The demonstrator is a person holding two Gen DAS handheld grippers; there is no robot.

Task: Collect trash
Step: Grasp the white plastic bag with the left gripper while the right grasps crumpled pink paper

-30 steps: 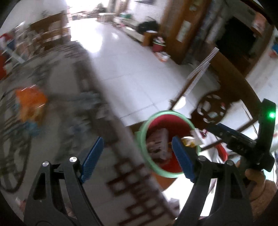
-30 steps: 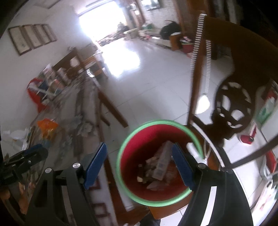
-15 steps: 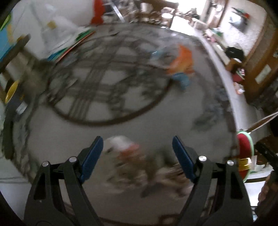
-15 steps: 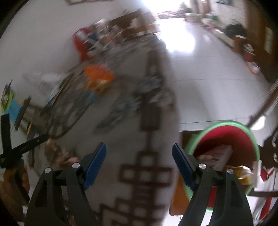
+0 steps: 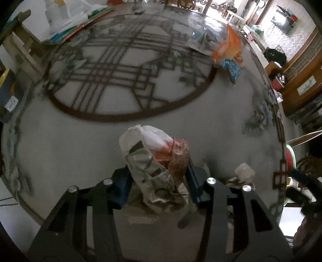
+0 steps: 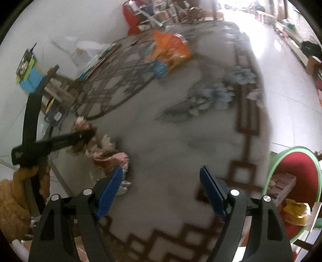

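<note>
A crumpled bundle of wrappers and a white plastic bag lies on the patterned table top. My left gripper points down over it, its jaws closing, and both blue pads press the bundle's sides. The right wrist view shows the same left gripper at the trash pile, held by a hand in a tan sleeve. My right gripper hovers open above bare table with nothing between its pads. The red bin with a green rim stands below the table's right edge and holds boxes and wrappers.
An orange snack bag and a blue wrapper lie at the far side of the table. A small crumpled tissue sits right of the left gripper. Papers and boxes pile up at the back left. Shiny tiled floor runs past the table.
Both grippers swung away from the red bin to the table. The left gripper came down over the crumpled bundle and its jaws narrowed onto it. The right gripper stayed open.
</note>
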